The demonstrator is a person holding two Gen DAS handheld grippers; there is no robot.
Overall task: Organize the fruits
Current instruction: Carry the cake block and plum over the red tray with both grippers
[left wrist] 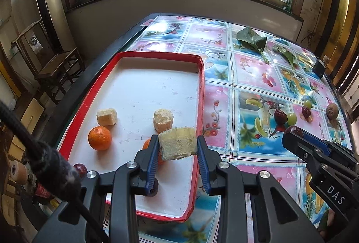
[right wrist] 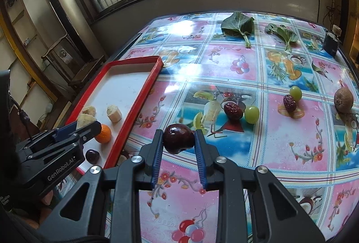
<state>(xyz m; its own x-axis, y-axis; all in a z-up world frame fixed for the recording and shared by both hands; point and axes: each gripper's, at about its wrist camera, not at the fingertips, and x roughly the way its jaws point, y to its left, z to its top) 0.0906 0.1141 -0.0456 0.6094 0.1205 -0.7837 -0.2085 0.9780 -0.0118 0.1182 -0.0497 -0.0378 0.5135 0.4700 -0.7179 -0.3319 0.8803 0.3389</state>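
My left gripper (left wrist: 178,138) is shut on a pale cut chunk (left wrist: 177,147), held above the near right part of the red-rimmed white tray (left wrist: 203,77). In the tray lie two more pale chunks (left wrist: 107,117) (left wrist: 163,120), an orange (left wrist: 99,138), a second orange half hidden behind my left finger, and a dark red fruit (left wrist: 80,169). My right gripper (right wrist: 178,133) is shut on a dark red round fruit (right wrist: 178,138) over the tablecloth, just right of the tray's rim (right wrist: 139,95). The left gripper (right wrist: 89,127) also shows at the left of the right wrist view.
On the flowered tablecloth to the right lie two red dates (right wrist: 233,110) (right wrist: 289,103), two green grapes (right wrist: 251,114) (right wrist: 295,92) and a brown fruit (right wrist: 343,99). Two green leaves (right wrist: 239,24) (right wrist: 282,33) and a small dark box (right wrist: 331,43) sit at the far side.
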